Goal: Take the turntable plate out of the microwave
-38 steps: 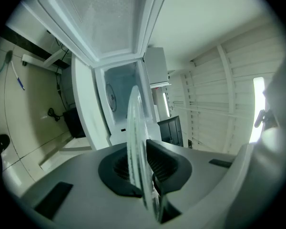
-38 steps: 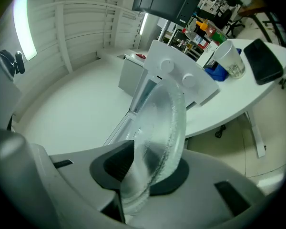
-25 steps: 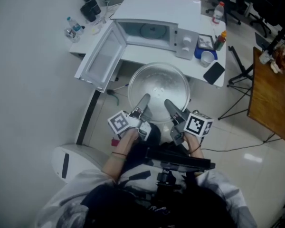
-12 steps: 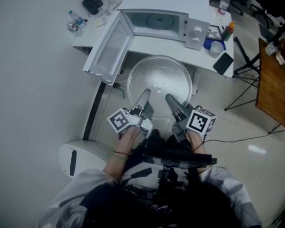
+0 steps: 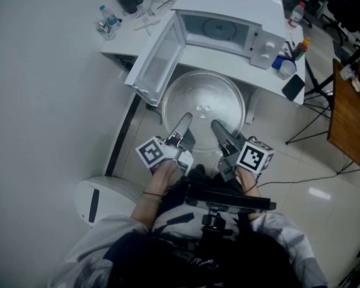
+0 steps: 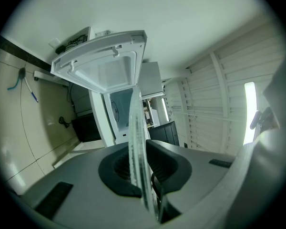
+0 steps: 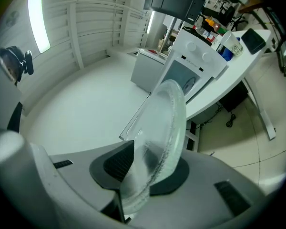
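The round clear glass turntable plate is outside the microwave, held level over the floor in front of the table. My left gripper is shut on its near left rim, and my right gripper is shut on its near right rim. In the left gripper view the plate shows edge-on between the pads of the left gripper. In the right gripper view the plate sits tilted between the pads of the right gripper. The white microwave stands on the table with its door swung wide open to the left.
The white table carries bottles at its left end and a blue cup and a dark phone at its right. A wooden table stands at the right. A white bin is at my lower left.
Both grippers have drawn back from the microwave with the plate held between them. The gap between the plate and the table has grown.
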